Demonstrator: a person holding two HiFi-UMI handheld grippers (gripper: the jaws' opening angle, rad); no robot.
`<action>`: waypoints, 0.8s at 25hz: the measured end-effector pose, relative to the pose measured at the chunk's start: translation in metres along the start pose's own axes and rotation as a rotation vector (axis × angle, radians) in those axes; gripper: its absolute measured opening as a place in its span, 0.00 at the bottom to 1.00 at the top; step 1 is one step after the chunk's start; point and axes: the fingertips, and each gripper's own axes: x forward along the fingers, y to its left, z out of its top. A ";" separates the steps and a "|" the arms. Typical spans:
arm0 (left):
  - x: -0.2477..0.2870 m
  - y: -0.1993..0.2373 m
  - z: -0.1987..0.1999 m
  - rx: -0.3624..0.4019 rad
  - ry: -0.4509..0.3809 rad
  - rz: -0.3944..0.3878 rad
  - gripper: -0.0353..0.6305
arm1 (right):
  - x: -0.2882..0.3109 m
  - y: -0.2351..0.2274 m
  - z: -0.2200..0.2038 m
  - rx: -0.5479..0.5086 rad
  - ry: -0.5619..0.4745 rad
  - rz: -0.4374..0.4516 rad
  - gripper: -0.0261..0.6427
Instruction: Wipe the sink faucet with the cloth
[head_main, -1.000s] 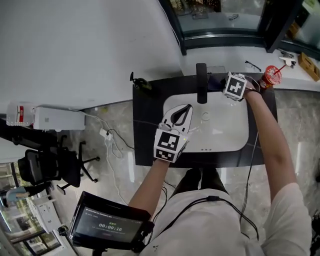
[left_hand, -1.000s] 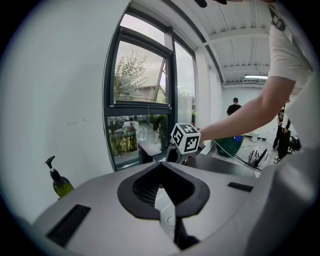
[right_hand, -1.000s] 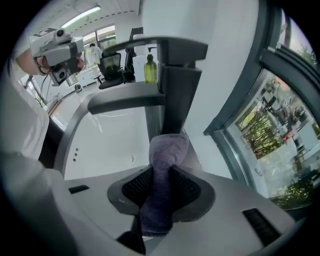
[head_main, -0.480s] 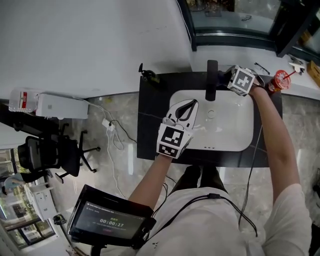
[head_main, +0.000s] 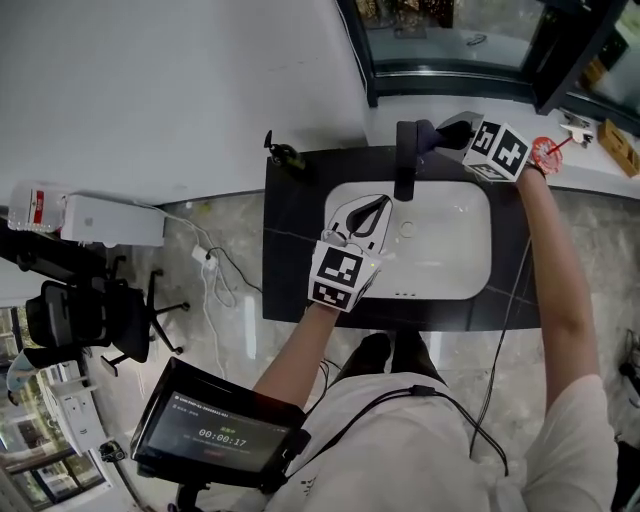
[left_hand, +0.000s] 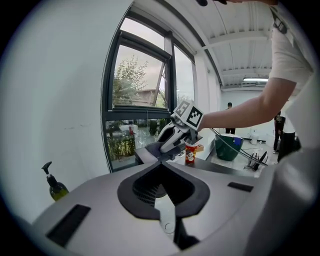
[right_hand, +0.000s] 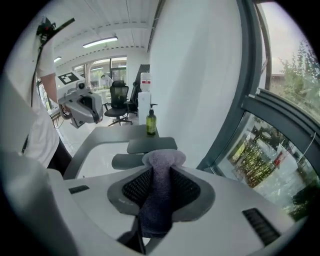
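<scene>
Right gripper, jaws clamping the cloth, hovered just right of the faucet, wiping contact probably next; left gripper jaws were shut.

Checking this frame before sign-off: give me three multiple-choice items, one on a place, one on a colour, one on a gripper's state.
1. The soap bottle stands:
A) in the basin
B) on the black counter, at its far left corner
C) on the floor

2. The faucet is:
A) red
B) white
C) black

3. The right gripper is:
A) open and empty
B) shut on the cloth
C) shut on the faucet

Answers:
1. B, the head view shows it on that corner by the wall.
2. C, it shows dark in the head view.
3. B, the cloth runs pinched between its jaws.
</scene>
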 end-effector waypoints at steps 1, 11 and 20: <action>0.001 -0.001 0.001 0.001 -0.002 -0.004 0.05 | -0.005 0.000 0.004 0.000 -0.015 -0.005 0.21; -0.003 -0.004 -0.005 -0.012 0.009 -0.005 0.05 | -0.017 -0.029 -0.040 0.128 0.020 -0.135 0.21; -0.010 0.007 -0.015 -0.021 0.016 0.029 0.05 | 0.065 0.020 -0.104 0.113 0.280 -0.031 0.21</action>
